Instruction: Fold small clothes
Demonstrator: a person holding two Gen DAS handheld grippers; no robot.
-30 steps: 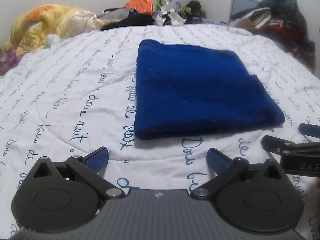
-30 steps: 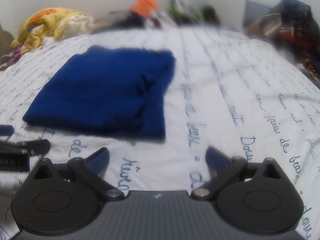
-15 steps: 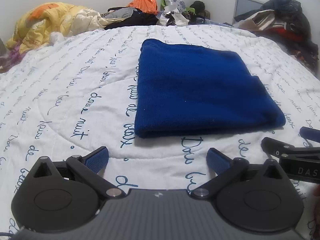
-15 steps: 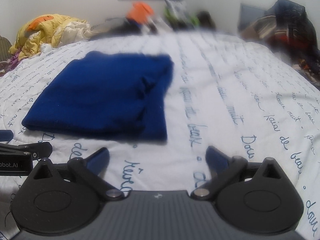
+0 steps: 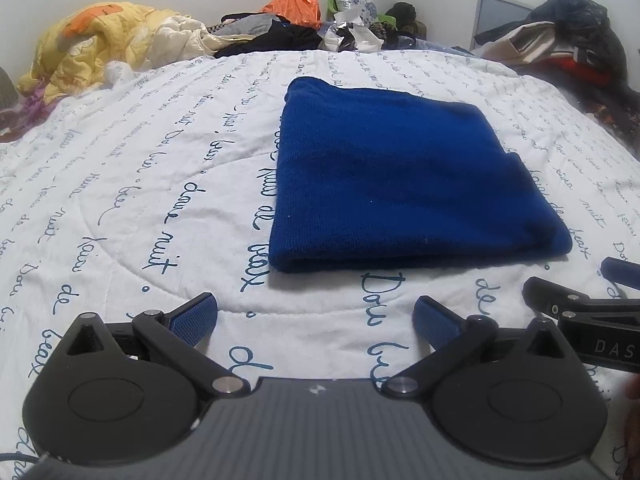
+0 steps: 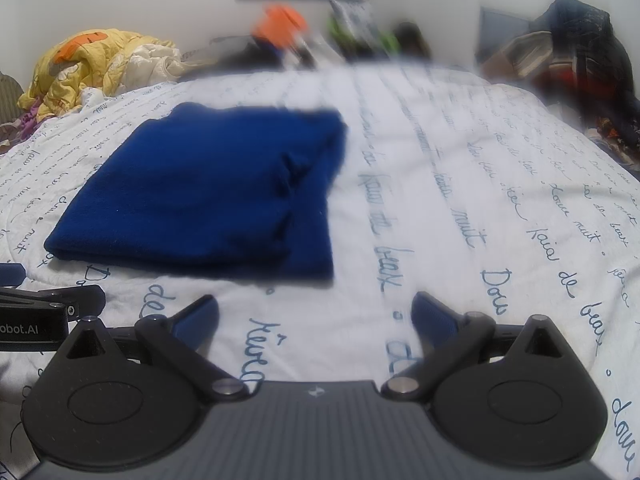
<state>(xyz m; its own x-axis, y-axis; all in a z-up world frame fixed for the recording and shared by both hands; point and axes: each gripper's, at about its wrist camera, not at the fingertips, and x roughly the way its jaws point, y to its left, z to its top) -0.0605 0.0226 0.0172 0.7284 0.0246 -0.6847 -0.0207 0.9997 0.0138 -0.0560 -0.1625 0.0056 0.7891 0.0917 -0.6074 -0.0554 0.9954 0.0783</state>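
A dark blue knitted garment lies folded into a flat rectangle on the white quilt; it also shows in the right wrist view, left of centre. My left gripper is open and empty, just in front of the garment's near edge. My right gripper is open and empty, in front of and to the right of the garment. The right gripper's fingertips show at the right edge of the left wrist view. The left gripper's fingertips show at the left edge of the right wrist view.
The white quilt with blue script covers the bed. A yellow blanket heap lies at the far left. Clothes and bags pile along the far edge. A heap of dark clothes sits at the far right.
Both grippers have tilted or lifted slightly, so the garment sits lower in both views. The garment has not moved and both grippers stay open.
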